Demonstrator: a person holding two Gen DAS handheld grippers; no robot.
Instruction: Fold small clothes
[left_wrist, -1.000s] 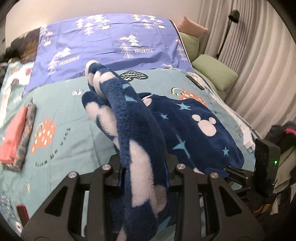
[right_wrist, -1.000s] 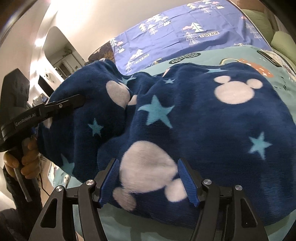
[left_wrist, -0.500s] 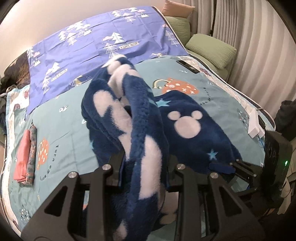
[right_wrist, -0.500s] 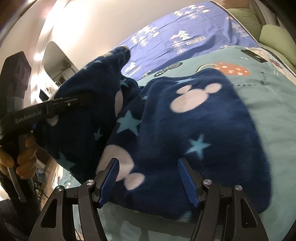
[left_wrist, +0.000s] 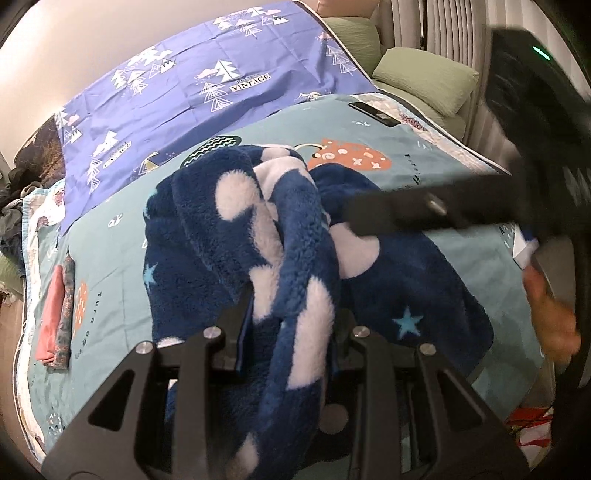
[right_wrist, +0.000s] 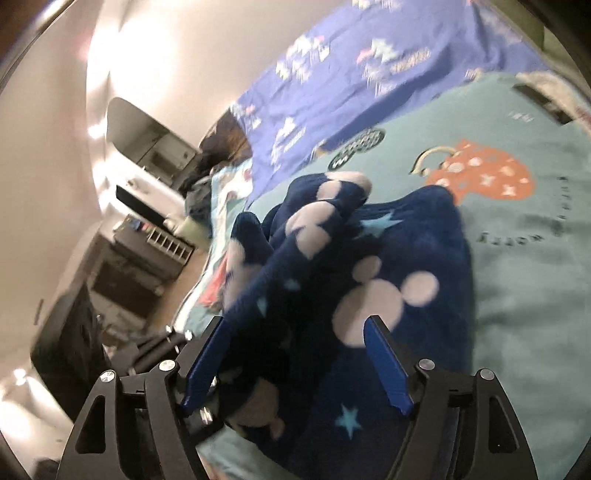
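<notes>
Closest in, the left gripper has its jaws pinching a thick bunch of the fluffy blue fleece garment, lifting that part up off the bed. The right gripper has its jaws spread wide, with fleece lying between them but not squeezed.

The garment is dark blue with pale mouse heads and stars. It looks soft, thick and floppy, light to lift, and not slippery. It will sag and bunch, so I think it is best to grab it at an edge or corner, one in each gripper.

Most of it lies on the teal bed sheet. Farther left sits a small folded pile. Beyond is a purple sheet with trees.
</notes>
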